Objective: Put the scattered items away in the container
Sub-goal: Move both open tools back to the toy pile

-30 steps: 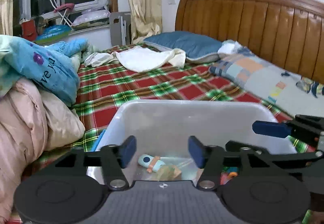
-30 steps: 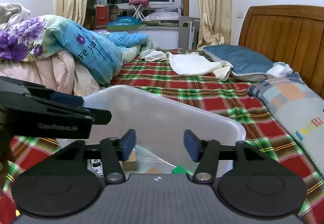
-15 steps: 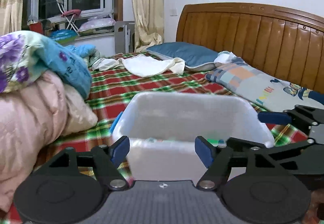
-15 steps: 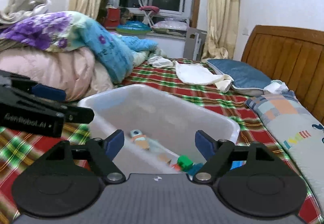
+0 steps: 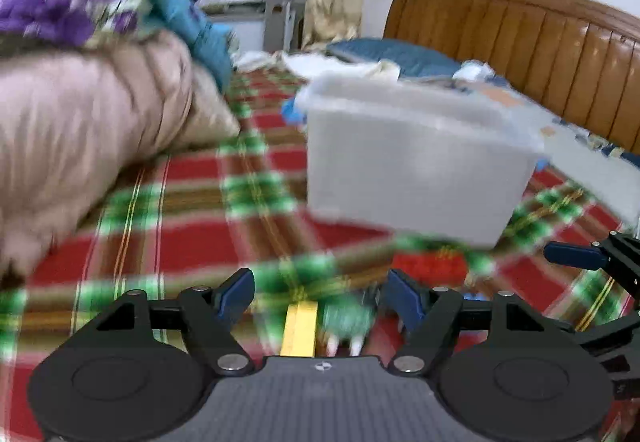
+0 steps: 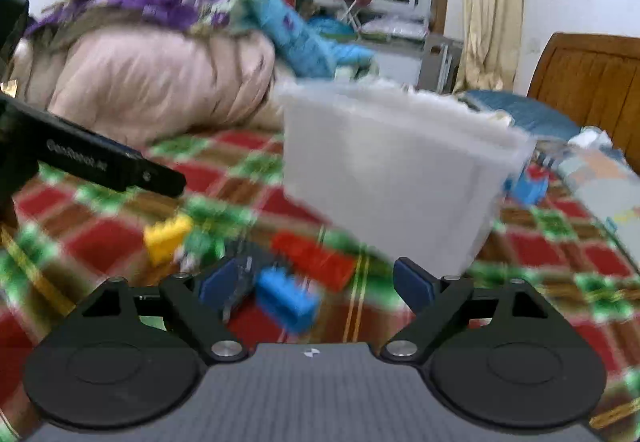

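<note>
A translucent white plastic bin (image 5: 416,166) stands on the plaid bedspread; it also shows in the right wrist view (image 6: 392,170). Both views are motion-blurred. My left gripper (image 5: 318,296) is open and empty, low over a yellow block (image 5: 300,328) and a green item (image 5: 348,316). My right gripper (image 6: 316,284) is open and empty over a blue brick (image 6: 286,298), with a red brick (image 6: 314,258) and a yellow brick (image 6: 166,236) just ahead. A red brick (image 5: 430,264) lies in front of the bin. The bin's contents are hidden.
A pile of pink and floral quilts (image 5: 92,114) fills the left. Pillows (image 5: 396,56) and the wooden headboard (image 5: 520,42) are at the back right. A blue item (image 6: 526,188) lies beside the bin. The left gripper's body (image 6: 92,162) crosses the right view.
Both grippers have pulled back and dropped from above the bin to just over the bedspread in front of it. Loose bricks have come into view. Both jaws stay open.
</note>
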The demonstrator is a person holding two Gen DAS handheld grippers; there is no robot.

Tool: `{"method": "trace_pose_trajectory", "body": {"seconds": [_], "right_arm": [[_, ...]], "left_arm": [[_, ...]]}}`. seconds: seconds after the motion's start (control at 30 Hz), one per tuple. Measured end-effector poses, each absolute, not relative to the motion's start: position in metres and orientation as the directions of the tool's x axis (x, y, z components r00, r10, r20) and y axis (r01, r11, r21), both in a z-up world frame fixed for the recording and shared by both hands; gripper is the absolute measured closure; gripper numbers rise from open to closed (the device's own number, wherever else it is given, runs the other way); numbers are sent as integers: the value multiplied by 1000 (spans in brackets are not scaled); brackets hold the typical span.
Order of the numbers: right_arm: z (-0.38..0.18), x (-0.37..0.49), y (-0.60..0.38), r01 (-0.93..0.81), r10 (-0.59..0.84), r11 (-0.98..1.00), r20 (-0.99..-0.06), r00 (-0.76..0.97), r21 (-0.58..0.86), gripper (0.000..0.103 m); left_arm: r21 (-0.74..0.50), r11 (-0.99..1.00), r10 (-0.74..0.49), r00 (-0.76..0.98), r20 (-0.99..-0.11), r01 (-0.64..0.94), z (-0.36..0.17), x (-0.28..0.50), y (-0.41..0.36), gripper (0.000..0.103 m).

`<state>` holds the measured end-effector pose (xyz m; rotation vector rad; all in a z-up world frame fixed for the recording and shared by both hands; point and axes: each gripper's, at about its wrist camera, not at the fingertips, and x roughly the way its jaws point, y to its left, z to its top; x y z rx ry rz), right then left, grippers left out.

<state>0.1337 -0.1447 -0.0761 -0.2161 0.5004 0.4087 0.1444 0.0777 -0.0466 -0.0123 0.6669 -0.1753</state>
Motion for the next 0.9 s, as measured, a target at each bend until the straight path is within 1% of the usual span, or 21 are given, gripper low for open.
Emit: {"method": "trace_pose_trajectory", "body": {"seconds": [0.13,0.23,0.33,0.43,0.47,0.5,0.53,0.57,0.73,0.9], "right_arm": [[-103,128,-144,-433,317,896,-536,782,-102,17],[-108,129,-148,-436,330,897,-545,771,-73,17],[-111,130,-151,-424,334,905,-537,775,-48,16],[-118,133,-154,-410,333,912,-551,765,-18,16],[-119,133,-153,-407,333,913,-552,765,-13,16],[-120,133,-152,-406,333,914,-549,766,-11,16],[-120,133,-152,-406,334,914,-547,767,-12,16],[-121,133,-152,-406,333,914,-546,769,-14,16],[-123,133,-151,-401,329,916,-543,773,-15,15],[-117,131,-152,-397,339,918,-516,787,-3,15]], "left_arm": [[-83,986,-163,750,-641,143,-72,137,79,27],[-76,987,-156,738,-657,141,-84,138,77,27],[-73,987,-156,736,-658,144,-89,144,74,27],[-53,986,-155,743,-651,159,-94,151,70,28],[-49,985,-156,747,-646,163,-96,155,69,29],[-54,984,-163,749,-642,168,-97,159,70,37],[-68,983,-176,745,-643,173,-99,163,71,47],[-80,981,-185,738,-649,176,-100,167,71,49],[-103,978,-203,726,-657,180,-100,172,74,50],[-95,974,-218,727,-651,206,-97,151,77,50]]}}
